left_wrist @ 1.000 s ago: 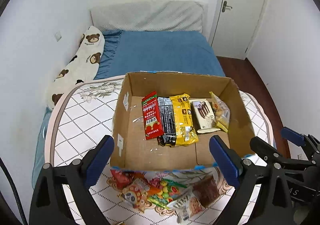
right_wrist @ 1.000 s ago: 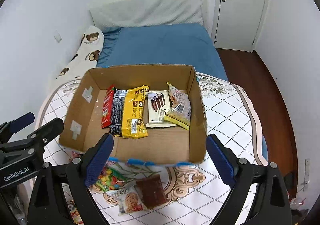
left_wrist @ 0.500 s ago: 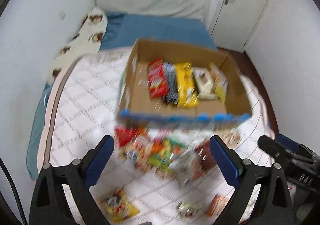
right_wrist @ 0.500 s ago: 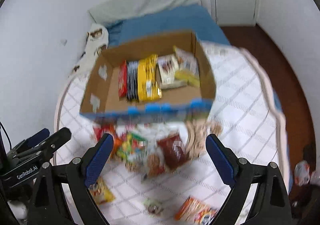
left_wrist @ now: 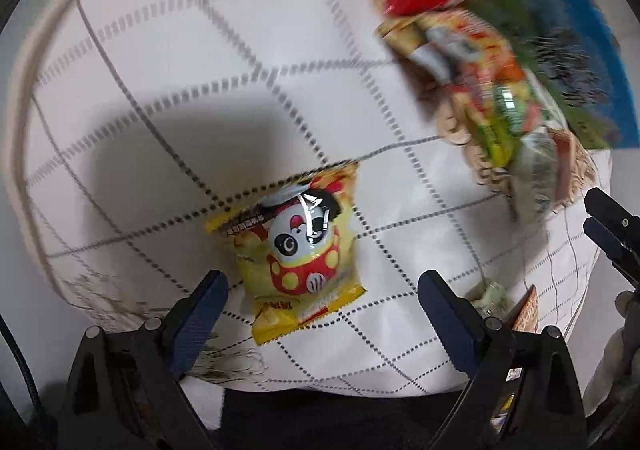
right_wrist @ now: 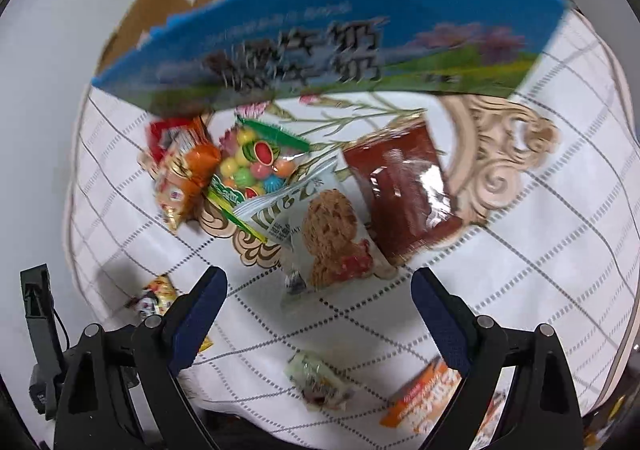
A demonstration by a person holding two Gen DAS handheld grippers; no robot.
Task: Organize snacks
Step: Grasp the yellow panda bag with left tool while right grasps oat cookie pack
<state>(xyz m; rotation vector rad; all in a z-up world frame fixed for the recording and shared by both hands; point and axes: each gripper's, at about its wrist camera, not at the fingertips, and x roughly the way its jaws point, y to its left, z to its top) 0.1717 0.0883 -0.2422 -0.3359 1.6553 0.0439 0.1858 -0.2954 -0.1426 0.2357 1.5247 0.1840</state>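
Cardboard box (right_wrist: 320, 46) at far side of tablecloth (right_wrist: 540, 250), packets standing inside it. Just before box, cluster of snacks: candy bag (right_wrist: 256, 162) at centre, wrapped snack (right_wrist: 180, 178) to its left, cookie packet (right_wrist: 320, 234) nearer, jelly pack (right_wrist: 404, 190) to right, touching cookie packet. Panda chip bag (left_wrist: 300, 250) lies apart at near left. Small wrapped sweet (right_wrist: 320, 382) and biscuit packet (right_wrist: 424, 398) at near edge, right of chip bag.
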